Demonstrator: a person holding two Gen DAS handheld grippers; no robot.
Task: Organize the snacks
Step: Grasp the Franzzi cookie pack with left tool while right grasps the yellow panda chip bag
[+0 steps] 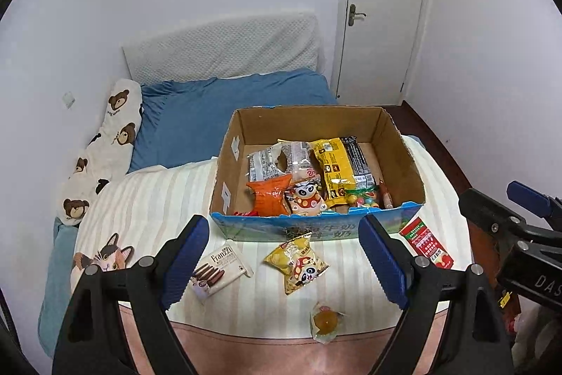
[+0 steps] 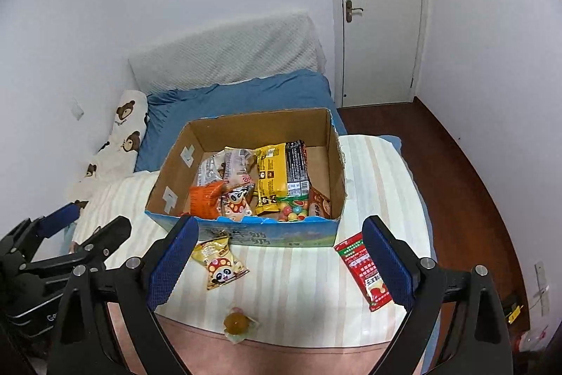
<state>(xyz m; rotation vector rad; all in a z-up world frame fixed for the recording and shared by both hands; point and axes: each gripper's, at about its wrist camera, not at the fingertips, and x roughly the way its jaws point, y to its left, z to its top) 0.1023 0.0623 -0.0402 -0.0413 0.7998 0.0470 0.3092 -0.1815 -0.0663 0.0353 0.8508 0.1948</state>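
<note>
One open brown cardboard box with a blue printed front [image 1: 318,231] sits on the bed's cream striped blanket [image 1: 154,199], and four loose snacks lie on the blanket nearer than it. From left to right they are: one white flat biscuit pack [image 1: 219,271] reading "Franzzi" with dark sticks pictured; one yellow crinkled pouch with a cartoon panda in a spotted mushroom cap [image 1: 298,264], just beside the box front; one small clear-wrapped round amber sweet [image 1: 326,322], nearest of all at the blanket's edge; and one long red sachet with white Chinese writing [image 1: 426,243] at the right. Inside the box lie several packs, among them one orange pouch [image 1: 268,195], one white panda pouch [image 1: 305,197], one yellow pack [image 1: 333,169], one black pack [image 1: 358,157] and one clear bag of coloured sweets [image 1: 363,199]. The left hand-held gripper [image 1: 286,260] hangs above the loose snacks with its jaws wide apart and nothing between them. The right hand-held gripper [image 2: 281,264] is likewise spread wide and empty.
</note>
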